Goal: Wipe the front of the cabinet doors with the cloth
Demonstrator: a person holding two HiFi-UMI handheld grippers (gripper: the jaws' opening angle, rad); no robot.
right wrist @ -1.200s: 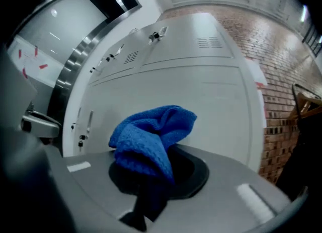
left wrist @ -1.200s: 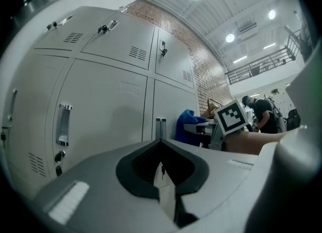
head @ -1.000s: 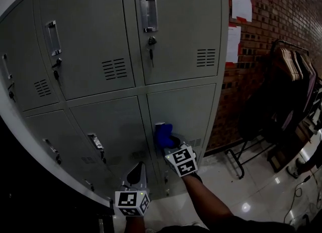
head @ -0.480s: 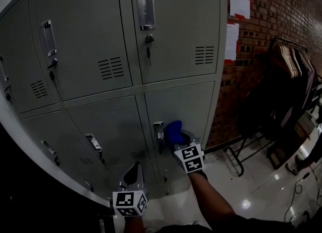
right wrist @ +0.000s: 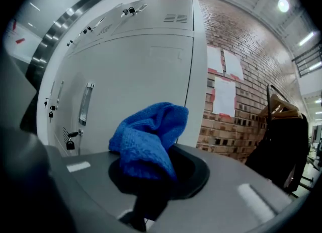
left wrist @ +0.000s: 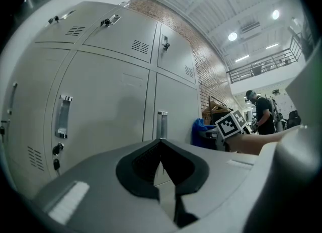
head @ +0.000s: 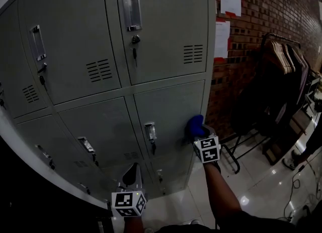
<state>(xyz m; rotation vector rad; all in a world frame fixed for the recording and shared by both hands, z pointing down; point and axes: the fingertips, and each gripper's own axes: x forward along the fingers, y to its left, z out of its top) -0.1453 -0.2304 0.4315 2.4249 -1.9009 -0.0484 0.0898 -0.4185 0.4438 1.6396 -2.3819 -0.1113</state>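
R hand-held gripper (right wrist: 149,192) clamps cloth (right wrist: 148,141) at cabinet door (head: 171,110); L hand-held gripper (left wrist: 162,164) closed, empty. Person (left wrist: 262,114): L gripper view only.

The right gripper (head: 199,134) sweeps the blue cloth (head: 194,124) rightward across the lower cabinet door (head: 171,108). It leaves the door handle (head: 150,131), now uncovered, and reaches the door's right edge, closer to the brick wall (head: 251,41).

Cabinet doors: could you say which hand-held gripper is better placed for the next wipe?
Right. The right hand-held gripper is shut on the cloth by the lower door; the left hand-held gripper is shut and empty.
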